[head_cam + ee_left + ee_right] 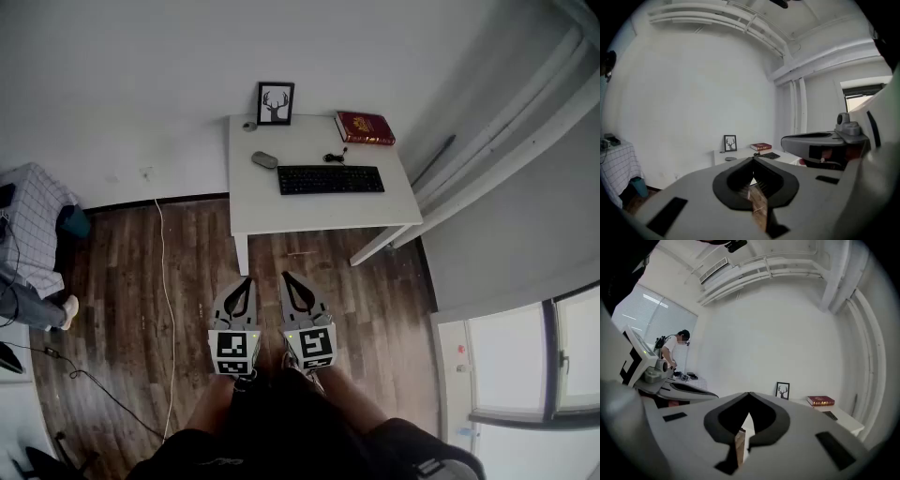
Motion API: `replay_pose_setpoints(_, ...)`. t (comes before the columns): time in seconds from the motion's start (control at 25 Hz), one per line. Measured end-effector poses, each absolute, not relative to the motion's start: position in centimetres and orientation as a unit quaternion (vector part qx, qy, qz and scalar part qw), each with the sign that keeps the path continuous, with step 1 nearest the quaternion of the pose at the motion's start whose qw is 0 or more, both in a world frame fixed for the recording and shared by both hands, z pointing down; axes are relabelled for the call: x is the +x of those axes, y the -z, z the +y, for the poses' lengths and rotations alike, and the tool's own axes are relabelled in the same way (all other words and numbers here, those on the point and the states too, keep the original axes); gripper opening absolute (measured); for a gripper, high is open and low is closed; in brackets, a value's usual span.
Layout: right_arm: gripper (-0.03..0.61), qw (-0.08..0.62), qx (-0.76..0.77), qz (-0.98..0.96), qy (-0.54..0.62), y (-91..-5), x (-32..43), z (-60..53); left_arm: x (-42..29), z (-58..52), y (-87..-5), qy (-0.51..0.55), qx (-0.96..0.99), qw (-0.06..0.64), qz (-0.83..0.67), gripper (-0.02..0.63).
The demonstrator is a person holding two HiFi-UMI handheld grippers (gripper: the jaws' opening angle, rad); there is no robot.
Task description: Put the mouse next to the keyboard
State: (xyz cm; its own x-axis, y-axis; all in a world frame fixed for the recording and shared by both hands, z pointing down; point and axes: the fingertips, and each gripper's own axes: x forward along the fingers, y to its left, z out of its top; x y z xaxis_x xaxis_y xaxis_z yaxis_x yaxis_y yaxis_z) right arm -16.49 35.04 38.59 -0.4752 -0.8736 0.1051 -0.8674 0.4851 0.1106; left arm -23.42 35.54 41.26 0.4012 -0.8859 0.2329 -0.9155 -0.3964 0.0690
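Well back from the surface (272,208), left tool (246,279) and right tool (289,275) are pressed together, empty; print on the red book (364,127) is too small to read.

One mouse (265,160), one keyboard (330,179), one red book (365,127), one framed picture (276,103), one surface (253,202).

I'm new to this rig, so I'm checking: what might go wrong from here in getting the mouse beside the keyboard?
1. The left tool and right tool are both shut; reaching the mouse that way would likely shove it, not grip it.
2. The mouse lies toward the table's left edge; a shove might knock it off.
3. A cord runs along the floor left of the tools; a step forward might catch it.
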Motion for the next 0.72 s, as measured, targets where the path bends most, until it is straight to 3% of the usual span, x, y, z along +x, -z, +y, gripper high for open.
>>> replay_pose_setpoints(0.72, 0.020, 0.080, 0.536, -0.840, 0.014, -40.3, -18.3, 33.6, -25.7, 33.6, -44.2, -0.099, 0.843, 0.118, -0.515, 0.002)
